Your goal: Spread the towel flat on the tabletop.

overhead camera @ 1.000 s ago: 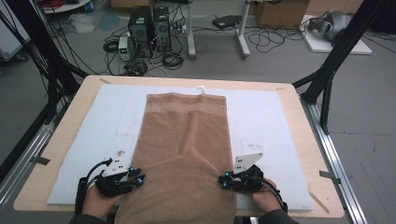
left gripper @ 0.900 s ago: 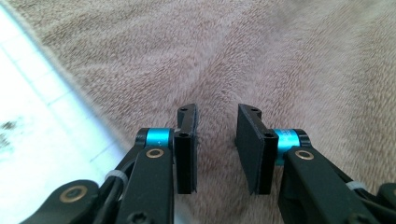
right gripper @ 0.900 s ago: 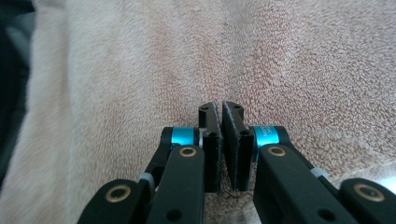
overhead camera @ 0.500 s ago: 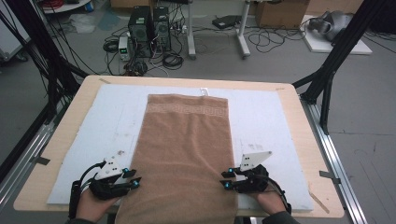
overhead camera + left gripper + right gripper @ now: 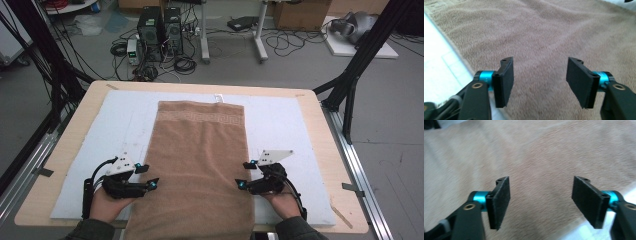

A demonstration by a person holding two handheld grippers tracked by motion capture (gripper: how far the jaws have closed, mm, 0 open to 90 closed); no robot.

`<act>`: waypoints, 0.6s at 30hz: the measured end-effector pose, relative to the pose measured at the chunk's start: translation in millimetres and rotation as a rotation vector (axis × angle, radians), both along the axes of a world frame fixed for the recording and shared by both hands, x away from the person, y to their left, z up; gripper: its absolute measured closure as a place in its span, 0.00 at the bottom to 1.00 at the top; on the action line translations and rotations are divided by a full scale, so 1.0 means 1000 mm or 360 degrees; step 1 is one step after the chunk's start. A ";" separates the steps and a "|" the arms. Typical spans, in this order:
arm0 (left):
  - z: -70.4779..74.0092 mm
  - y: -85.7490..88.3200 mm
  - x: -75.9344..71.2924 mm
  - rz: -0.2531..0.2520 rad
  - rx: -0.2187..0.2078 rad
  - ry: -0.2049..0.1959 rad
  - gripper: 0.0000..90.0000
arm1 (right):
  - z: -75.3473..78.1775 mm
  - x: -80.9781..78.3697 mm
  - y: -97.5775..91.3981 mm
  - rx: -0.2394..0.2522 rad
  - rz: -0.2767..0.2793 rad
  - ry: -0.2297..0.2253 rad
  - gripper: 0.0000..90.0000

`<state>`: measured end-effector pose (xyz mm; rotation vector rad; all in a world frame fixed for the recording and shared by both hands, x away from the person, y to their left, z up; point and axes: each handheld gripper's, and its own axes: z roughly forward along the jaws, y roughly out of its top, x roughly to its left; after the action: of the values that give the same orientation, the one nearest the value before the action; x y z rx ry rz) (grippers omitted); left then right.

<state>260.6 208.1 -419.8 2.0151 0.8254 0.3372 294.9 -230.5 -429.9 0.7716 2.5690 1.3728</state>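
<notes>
High view: brown towel [image 5: 200, 160] flat, patterned band far; both grippers' jaws spread at its sides

I'm looking down on a pale wooden desk [image 5: 330, 145] with a white mat [image 5: 280, 125] covering most of it. A brown towel [image 5: 200, 160] lies flat along the mat's middle, its near end reaching the desk's front edge.

computer towers [image 5: 159, 27] beyond the table [image 5: 310, 107]

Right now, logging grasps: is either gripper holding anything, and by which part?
Nothing held: left gripper and right gripper are open over the brown terry towel.
</notes>
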 end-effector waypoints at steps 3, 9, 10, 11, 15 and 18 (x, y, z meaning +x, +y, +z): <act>0.002 -0.001 0.004 0.0017 -0.0012 -0.0005 0.38 | 0.002 0.009 -0.001 0.0034 -0.0063 0.0026 0.25; 0.004 0.002 0.012 0.0050 -0.0048 -0.0013 0.35 | 0.007 0.023 0.003 0.0022 -0.0114 0.0029 0.22; 0.004 0.002 0.013 0.0051 -0.0047 -0.0016 0.35 | 0.008 0.024 0.004 0.0022 -0.0117 0.0031 0.22; 0.005 0.002 0.015 0.0058 -0.0045 -0.0018 0.35 | 0.009 0.025 0.005 0.0016 -0.0124 0.0033 0.21; 0.009 0.002 0.021 0.0065 -0.0035 -0.0014 0.35 | 0.012 0.028 0.008 0.0000 -0.0104 0.0020 0.22; 0.014 0.001 0.026 0.0072 -0.0041 -0.0032 0.35 | 0.015 0.029 0.010 -0.0011 -0.0093 0.0013 0.22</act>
<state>286.4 209.3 -405.7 1.9686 0.8598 0.3702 324.3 -220.8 -415.1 0.8454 2.5347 1.3458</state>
